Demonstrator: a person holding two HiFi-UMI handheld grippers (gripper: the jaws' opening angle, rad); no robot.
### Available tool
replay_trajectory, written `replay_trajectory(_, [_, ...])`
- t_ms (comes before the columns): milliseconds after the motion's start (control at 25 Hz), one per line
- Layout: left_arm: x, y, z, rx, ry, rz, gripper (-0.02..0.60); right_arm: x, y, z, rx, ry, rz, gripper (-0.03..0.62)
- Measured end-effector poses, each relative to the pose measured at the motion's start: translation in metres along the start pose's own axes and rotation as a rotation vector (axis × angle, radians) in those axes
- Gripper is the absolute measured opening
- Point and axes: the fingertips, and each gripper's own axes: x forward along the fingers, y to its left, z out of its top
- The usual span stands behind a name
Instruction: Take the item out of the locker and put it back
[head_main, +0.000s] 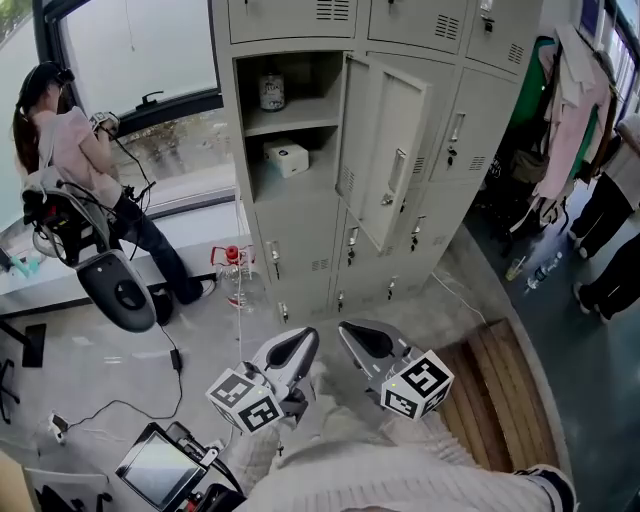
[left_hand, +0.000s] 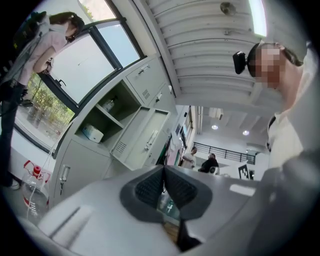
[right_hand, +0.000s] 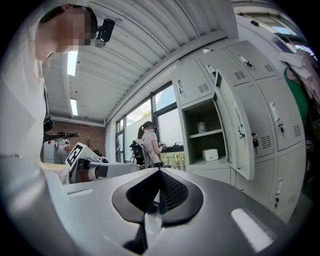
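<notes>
Starting from so low and close to the body, the person would probably do best to part one tool's jaws early. They could then step in and raise it level with the lower shelf, coming at the white box (head_main: 288, 158) squarely from the front and clear of the swung-open door (head_main: 385, 150) on its right. The box looks light, so a grip across two opposite sides should hold, and the jar (head_main: 270, 92) on the shelf above need not be disturbed.

The left gripper (head_main: 300, 345) and right gripper (head_main: 352, 335) hang side by side just in front of the torso. Their noses tilt forward and up toward the locker (head_main: 240, 170), with the marker cubes nearest the body. Both are clenched on nothing, pads meeting. The box sits inside the locker, well apart from either tool, with a water jug (head_main: 232, 270) standing by the locker's foot.
</notes>
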Motion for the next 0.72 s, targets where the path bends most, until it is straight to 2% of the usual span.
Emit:
replay_trajectory(200, [0.034,0.056,0.037,0.047,-0.040,0.055,0.005,0.058,-0.047,0.022,0.007,-0.090,-0.001,0.000])
replay_trajectory(400, [0.084,0.116,0.076,0.101,-0.082,0.091,0.005,0.131,-0.092,0.049,-0.067,-0.106,0.007,0.000])
replay_trajectory(720, [0.154,0.195,0.115,0.101,-0.120,0.120,0.005,0.211,-0.155,0.076,-0.100,-0.134,0.062,0.000])
